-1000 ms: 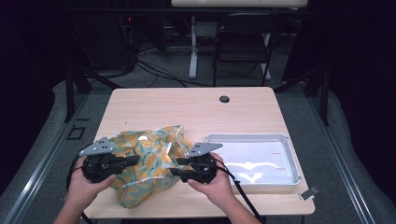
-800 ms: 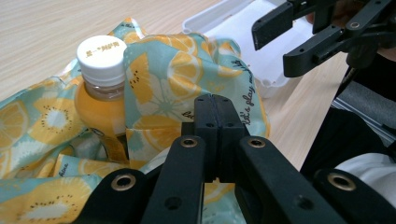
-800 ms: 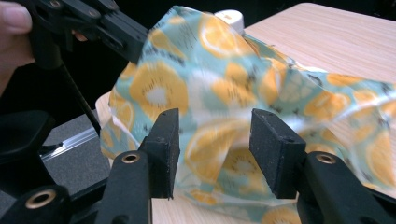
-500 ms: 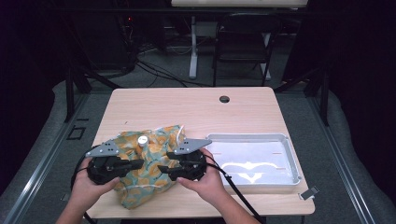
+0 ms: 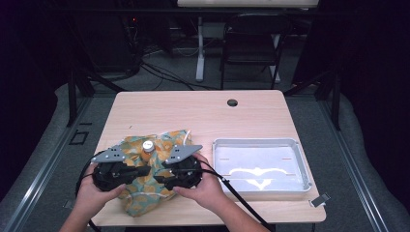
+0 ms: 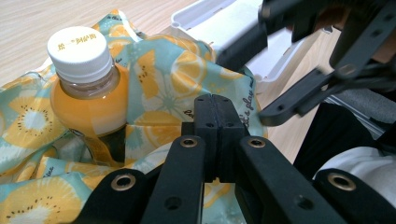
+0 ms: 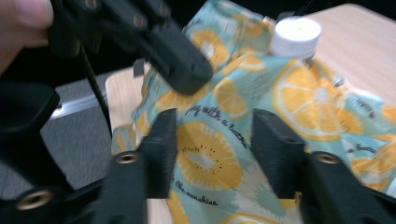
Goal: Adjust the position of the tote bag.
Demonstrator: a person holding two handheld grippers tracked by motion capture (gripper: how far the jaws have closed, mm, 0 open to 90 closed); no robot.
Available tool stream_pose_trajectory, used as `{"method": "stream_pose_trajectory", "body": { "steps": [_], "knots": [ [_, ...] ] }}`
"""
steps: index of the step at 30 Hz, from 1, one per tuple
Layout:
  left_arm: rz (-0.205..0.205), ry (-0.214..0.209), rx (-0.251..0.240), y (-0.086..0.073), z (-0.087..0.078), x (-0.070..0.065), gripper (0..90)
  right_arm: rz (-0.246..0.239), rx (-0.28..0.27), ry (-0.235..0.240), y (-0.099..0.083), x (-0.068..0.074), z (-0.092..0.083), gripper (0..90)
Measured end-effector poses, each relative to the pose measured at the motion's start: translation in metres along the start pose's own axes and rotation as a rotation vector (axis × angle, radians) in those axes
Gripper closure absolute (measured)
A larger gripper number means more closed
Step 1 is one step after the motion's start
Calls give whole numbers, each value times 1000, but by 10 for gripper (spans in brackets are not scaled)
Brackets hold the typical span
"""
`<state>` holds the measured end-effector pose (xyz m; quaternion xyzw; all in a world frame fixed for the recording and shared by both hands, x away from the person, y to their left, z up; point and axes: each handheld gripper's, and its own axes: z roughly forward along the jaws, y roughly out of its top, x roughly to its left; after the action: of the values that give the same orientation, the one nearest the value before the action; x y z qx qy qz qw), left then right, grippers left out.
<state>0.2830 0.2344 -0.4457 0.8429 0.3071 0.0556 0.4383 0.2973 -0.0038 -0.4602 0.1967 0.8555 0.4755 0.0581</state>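
Down at the near-left part of the table [image 5: 193, 108], both grippers sit over a crumpled cloth bag [image 5: 157, 186] printed with orange and lemon slices. The left gripper [image 6: 215, 126] has its jaws pressed flat together; a fold of the bag lies right at their tips, but whether any fabric is pinched between them cannot be told. Just up and to the left of those jaws, a bottle [image 6: 88, 88] of orange drink with a white cap [image 6: 79, 51] stands upright, the bag gathered around its lower half.

The right gripper [image 7: 212, 149] has its jaws spread apart, with the printed fabric lying in the gap and beyond it; the picture is blurred, so contact cannot be judged. Ahead of it and a little to the right, the white cap [image 7: 296, 33] pokes out above the fabric, and the other gripper's black jaw crosses above on the left.

From the high view, a hand [image 5: 94, 191] holds the left gripper [image 5: 145, 170] and another hand [image 5: 208, 188] holds the right gripper [image 5: 159, 172], the two close together and pointing toward each other. Beyond the right gripper's outer side lies a white tray [image 5: 302, 164].
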Motion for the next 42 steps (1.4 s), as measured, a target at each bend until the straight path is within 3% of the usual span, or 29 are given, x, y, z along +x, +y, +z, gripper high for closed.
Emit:
{"method": "stream_pose_trajectory", "body": {
  "steps": [2,3,4,5,6,9,14,19,23,28,33,36,42],
  "knots": [
    [0,0,-7,0,-1,0,900,-17,36,10,-2,1,2,660],
    [0,0,-7,0,-1,0,900,-17,36,10,-2,1,2,660],
    [-3,-4,-7,0,-2,1,900,-16,50,22,-4,1,3,748],
    [-3,-4,-7,0,-2,1,900,-16,50,22,-4,1,3,748],
    [0,-5,-8,0,-2,1,900,-14,59,21,-6,1,3,828],
    [-4,1,-17,1,-4,1,888,0,57,28,-9,0,2,896],
    [-14,4,-34,2,-7,0,851,14,51,38,-13,1,0,900],
    [0,39,-59,4,-16,0,766,15,56,41,-18,5,-1,900],
    [-31,89,-99,1,-22,8,736,19,60,43,-23,7,-2,900],
    [-54,118,-101,-2,-23,15,685,14,72,46,-26,8,-2,900],
    [-133,162,-117,-6,-26,26,629,18,85,57,-32,11,0,900],
    [-161,185,-116,-8,-26,31,594,18,90,61,-34,12,2,900],
    [-168,226,-120,-12,-24,35,561,10,110,75,-39,17,7,900]
  ]
}}
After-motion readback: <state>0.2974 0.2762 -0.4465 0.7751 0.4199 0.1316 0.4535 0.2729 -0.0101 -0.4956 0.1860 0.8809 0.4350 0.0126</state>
